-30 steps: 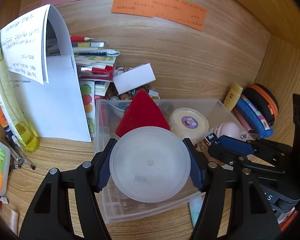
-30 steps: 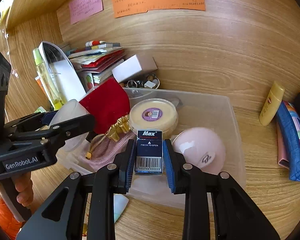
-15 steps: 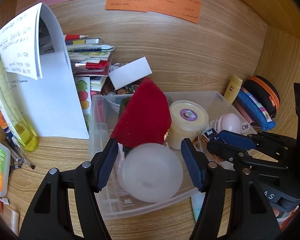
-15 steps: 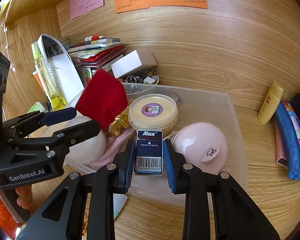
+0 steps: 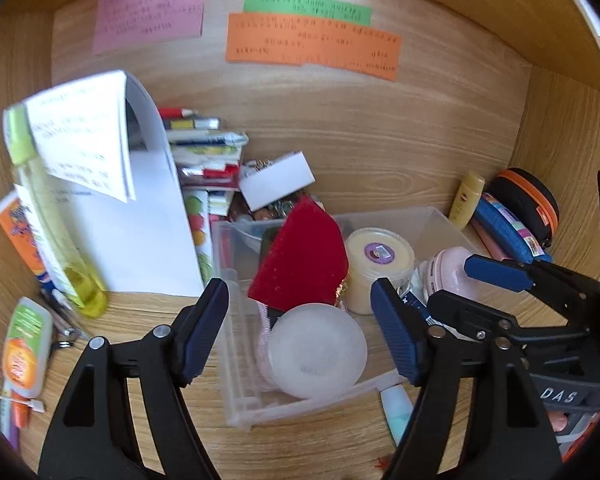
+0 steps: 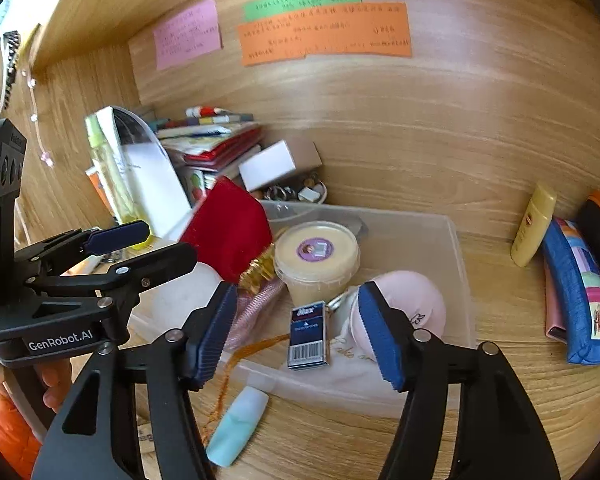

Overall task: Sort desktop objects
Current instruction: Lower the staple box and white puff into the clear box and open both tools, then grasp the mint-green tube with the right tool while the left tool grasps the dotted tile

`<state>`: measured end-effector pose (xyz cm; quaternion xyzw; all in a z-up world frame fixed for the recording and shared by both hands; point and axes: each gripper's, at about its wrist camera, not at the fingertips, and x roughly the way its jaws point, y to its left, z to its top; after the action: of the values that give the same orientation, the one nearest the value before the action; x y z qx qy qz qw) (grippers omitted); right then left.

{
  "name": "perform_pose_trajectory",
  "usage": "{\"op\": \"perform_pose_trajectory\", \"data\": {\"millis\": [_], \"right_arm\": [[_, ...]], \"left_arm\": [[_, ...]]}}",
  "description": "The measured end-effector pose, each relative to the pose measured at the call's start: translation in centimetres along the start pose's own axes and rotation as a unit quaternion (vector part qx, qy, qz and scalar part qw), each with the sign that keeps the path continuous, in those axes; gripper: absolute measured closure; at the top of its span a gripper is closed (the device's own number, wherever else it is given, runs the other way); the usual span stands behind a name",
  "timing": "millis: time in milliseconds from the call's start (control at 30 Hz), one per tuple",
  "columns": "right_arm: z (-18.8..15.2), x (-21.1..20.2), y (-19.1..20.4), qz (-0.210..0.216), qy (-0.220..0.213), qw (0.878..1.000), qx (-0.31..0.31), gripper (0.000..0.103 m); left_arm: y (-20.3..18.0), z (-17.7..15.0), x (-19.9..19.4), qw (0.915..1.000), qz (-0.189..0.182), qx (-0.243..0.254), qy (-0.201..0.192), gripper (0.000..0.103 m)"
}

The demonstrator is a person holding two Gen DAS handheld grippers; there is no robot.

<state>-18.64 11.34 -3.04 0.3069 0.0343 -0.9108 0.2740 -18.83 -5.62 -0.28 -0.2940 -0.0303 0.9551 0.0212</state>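
Note:
A clear plastic bin (image 5: 432,216) (image 6: 456,248) stands on the wooden desk. In it lie a frosted round container (image 5: 318,350), a red velvet pouch (image 5: 304,264) (image 6: 228,228), a cream tub with a purple label (image 5: 380,256) (image 6: 318,254), a pink round case (image 6: 412,304) and a blue Max staple box (image 6: 308,336). My left gripper (image 5: 300,330) is open and empty above the frosted container. My right gripper (image 6: 298,330) is open and empty above the staple box, which lies loose in the bin.
A curled white paper (image 5: 140,216), a yellow-green bottle (image 5: 52,236) and a stack of booklets (image 5: 204,148) stand at the left. A yellow tube (image 6: 534,224), a blue pouch (image 6: 580,292) and a black-orange case (image 5: 528,204) lie at the right. A pale blue tube (image 6: 238,426) lies before the bin.
My left gripper opened and let the frosted container drop into the bin. My right gripper opened and released the staple box into the bin. Both grippers drew back.

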Motion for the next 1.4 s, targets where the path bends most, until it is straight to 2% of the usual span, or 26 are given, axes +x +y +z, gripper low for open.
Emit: {"op": "perform_pose_trajectory", "data": {"millis": [133,233,333,400,633,933,1167,1400], "right_arm": [[0.1,-1.3,0.6,0.022,-0.008,1.0,-0.017,0.042],[-0.1,-2.3,1.0,0.028,-0.011,0.999,-0.029,0.04],[-0.8,-3.4,1.1,0.029,-0.013,0.999,-0.039,0.03],[-1.5,-4.0,1.1,0.022,-0.008,0.999,-0.044,0.018],[-4.0,-3.8,0.2,0.019,0.037,0.998,-0.04,0.017],[-7.4,-1.8,0.5,-0.017,0.091,0.993,-0.072,0.017],[-8.4,-0.2,1.0,-0.012,0.128,0.988,-0.088,0.017],[-8.8,0.6,2.2,-0.008,0.147,0.983,-0.108,0.017]], "left_arm": [[-0.1,-0.3,-1.3,0.9996,0.023,0.013,0.0,0.026],[-0.1,-0.7,-2.4,0.9993,0.032,0.021,-0.003,0.018],[0.1,-1.5,-3.3,0.9989,0.036,0.028,0.001,0.011],[0.2,-2.2,-3.7,0.9986,0.039,0.036,0.006,0.008],[0.6,-4.6,-4.3,0.9962,0.05,0.057,0.043,0.007],[2.3,-8.8,-4.7,0.9921,0.046,0.066,0.096,0.007],[3.2,-11.4,-5.4,0.99,0.031,0.063,0.123,0.007],[2.3,-13.0,-4.7,0.9852,0.014,0.088,0.147,0.007]]}}
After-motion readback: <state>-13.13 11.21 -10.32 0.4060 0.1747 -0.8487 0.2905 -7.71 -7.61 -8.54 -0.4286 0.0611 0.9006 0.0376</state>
